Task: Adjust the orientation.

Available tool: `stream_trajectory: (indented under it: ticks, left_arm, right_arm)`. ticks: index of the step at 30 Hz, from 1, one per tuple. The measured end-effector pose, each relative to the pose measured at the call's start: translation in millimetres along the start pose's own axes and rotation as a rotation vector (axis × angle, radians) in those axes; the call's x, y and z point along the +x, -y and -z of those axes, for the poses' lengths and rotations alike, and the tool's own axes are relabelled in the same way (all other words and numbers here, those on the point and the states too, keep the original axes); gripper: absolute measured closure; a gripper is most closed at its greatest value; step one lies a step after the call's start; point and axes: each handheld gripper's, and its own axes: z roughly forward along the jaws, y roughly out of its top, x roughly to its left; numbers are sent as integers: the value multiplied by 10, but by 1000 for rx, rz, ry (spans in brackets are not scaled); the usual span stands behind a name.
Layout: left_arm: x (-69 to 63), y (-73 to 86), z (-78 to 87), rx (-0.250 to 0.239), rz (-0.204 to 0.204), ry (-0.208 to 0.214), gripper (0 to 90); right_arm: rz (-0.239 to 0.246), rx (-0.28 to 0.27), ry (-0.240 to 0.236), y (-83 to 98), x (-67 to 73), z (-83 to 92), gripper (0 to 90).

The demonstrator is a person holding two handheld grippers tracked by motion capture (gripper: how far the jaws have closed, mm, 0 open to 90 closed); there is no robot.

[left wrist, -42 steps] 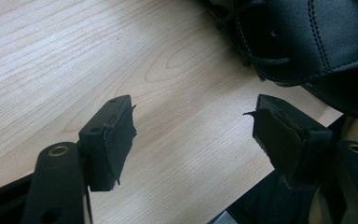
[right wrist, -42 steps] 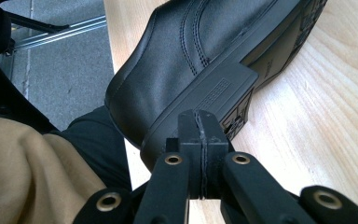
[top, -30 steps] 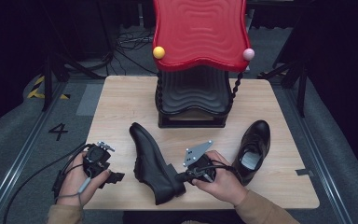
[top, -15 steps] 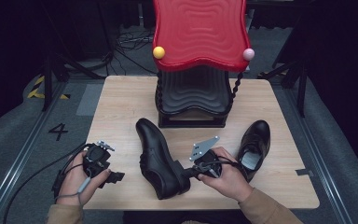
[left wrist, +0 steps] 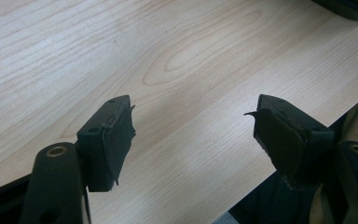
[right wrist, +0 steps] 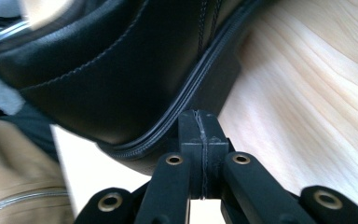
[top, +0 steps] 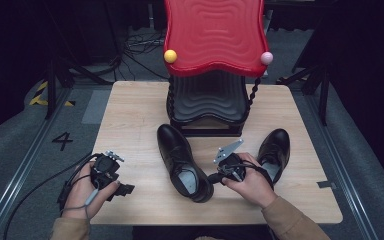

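Observation:
Two black leather shoes stand on the wooden table. The nearer shoe lies at the middle, toe toward the rack, heel toward me. My right gripper is shut, and its tips touch that shoe's heel from the right. In the right gripper view the shut jaws of the right gripper press against the welt of the shoe, with nothing between them. The second shoe stands to the right of my right hand. My left gripper hovers open at the table's front left, and in its own view the left gripper has bare wood between the jaws.
A black shoe rack with a red wavy top stands at the back centre of the table. Yellow and pink balls sit at its top corners. Cables and stands lie on the floor beyond.
The right gripper has moved right and slightly away, and the nearer shoe has shifted right with it, swinging its toe toward the rack. The left gripper has stayed in place.

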Motion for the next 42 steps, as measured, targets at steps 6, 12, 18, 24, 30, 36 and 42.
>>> stream_trajectory:
  ticks: [6, 12, 18, 24, 30, 36, 42]
  left_arm:
    - [3, -18, -6, -4, -8, -5, 289]
    - [-4, -20, -5, -3, -4, 4, 288]
    - [4, 3, 5, -2, 2, 1, 288]
    - [13, 37, -17, 6, 25, 16, 288]
    - [12, 47, -7, 4, 9, 2, 288]
    - [17, 50, -33, 11, 6, 11, 288]
    - [20, 71, -45, 15, 16, 15, 288]
  right_arm:
    - [-29, 49, 84, 69, -104, -44, 900]
    - [-23, 26, 81, 45, -93, 39, 900]
    - [-7, -19, 80, -25, -55, 294, 844]
    - [55, -130, 51, -169, 157, 586, 795]
    - [133, -92, 13, -266, 350, 420, 733]
    - [175, -7, 4, -318, 389, 67, 718]
    - [184, 86, -29, -382, 385, -191, 740]
